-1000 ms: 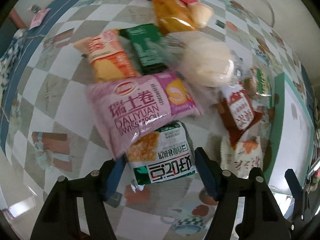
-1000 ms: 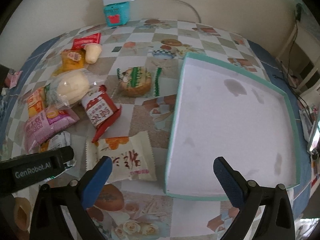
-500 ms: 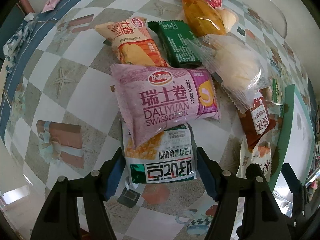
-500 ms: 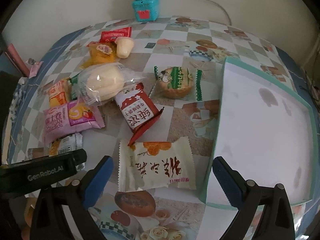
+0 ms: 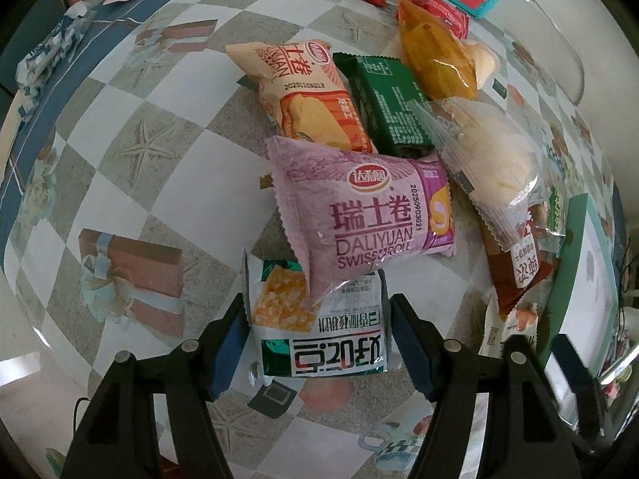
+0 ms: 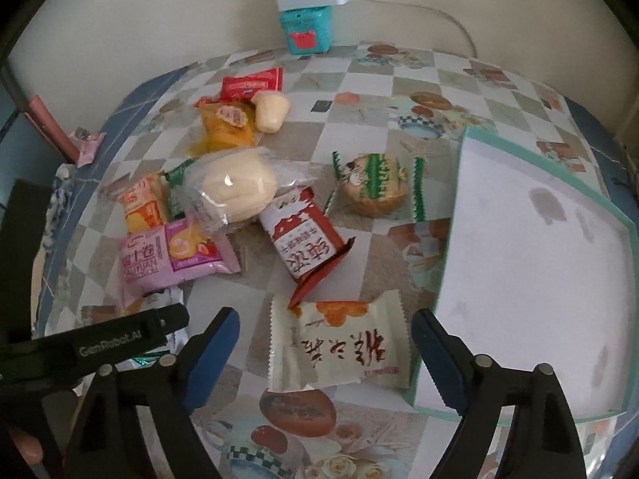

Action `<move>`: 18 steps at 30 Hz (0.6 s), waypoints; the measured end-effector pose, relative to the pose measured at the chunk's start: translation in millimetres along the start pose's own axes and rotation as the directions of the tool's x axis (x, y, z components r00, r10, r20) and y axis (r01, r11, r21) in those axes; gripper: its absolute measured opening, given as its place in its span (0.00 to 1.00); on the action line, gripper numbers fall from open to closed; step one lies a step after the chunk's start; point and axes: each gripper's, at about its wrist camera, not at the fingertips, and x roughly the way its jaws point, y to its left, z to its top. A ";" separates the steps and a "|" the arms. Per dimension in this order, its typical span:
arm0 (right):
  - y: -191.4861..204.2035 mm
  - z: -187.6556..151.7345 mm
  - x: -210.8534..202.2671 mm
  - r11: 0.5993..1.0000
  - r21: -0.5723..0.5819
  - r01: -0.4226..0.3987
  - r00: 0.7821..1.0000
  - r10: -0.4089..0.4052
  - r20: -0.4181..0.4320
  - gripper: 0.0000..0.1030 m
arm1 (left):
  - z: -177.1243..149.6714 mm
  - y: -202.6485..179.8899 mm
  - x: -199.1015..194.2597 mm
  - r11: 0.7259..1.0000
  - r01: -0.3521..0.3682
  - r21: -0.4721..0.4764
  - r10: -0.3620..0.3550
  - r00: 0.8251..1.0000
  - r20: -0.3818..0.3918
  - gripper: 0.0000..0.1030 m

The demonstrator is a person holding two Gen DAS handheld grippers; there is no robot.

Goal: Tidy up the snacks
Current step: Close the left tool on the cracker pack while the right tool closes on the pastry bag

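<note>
Several snack packets lie in a pile on the checked tablecloth. My left gripper (image 5: 319, 343) is open, its fingers on either side of a white-and-green packet (image 5: 319, 335) whose far end lies under a pink Swiss roll packet (image 5: 367, 215). My right gripper (image 6: 325, 353) is open around a cream packet with red writing (image 6: 339, 345), beside the white tray with a green rim (image 6: 443, 279). The left gripper's body (image 6: 92, 343) shows at the left of the right wrist view.
Behind the pink packet lie an orange roll packet (image 5: 311, 95), a green packet (image 5: 387, 103), a clear-wrapped bun (image 5: 495, 159) and a red-brown packet (image 6: 303, 239). A wrapped muffin (image 6: 375, 187) lies near the tray. A teal box (image 6: 305, 32) stands by the wall.
Both grippers have shifted left over the table and closer to the snacks. The cream packet now lies between the right fingers; the white-and-green packet sits deeper between the left fingers.
</note>
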 end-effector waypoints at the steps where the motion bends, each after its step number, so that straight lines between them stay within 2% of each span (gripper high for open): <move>1: 0.9 -1.1 4.5 1.000 -0.001 0.000 1.000 0.000 -0.015 0.87 | 0.8 2.7 -0.1 1.000 0.001 0.000 -0.001 1.000 0.000 0.69; 9: -10.8 -4.6 19.6 0.996 0.021 0.083 0.995 -0.082 -0.063 0.86 | -1.3 5.9 -1.6 1.000 0.002 -0.001 -0.002 1.000 0.000 0.69; 18: 7.4 -8.0 28.9 0.994 -0.062 0.085 0.992 -0.090 -0.089 0.86 | 1.3 0.1 -6.5 1.000 -0.008 0.010 0.008 1.000 0.000 0.69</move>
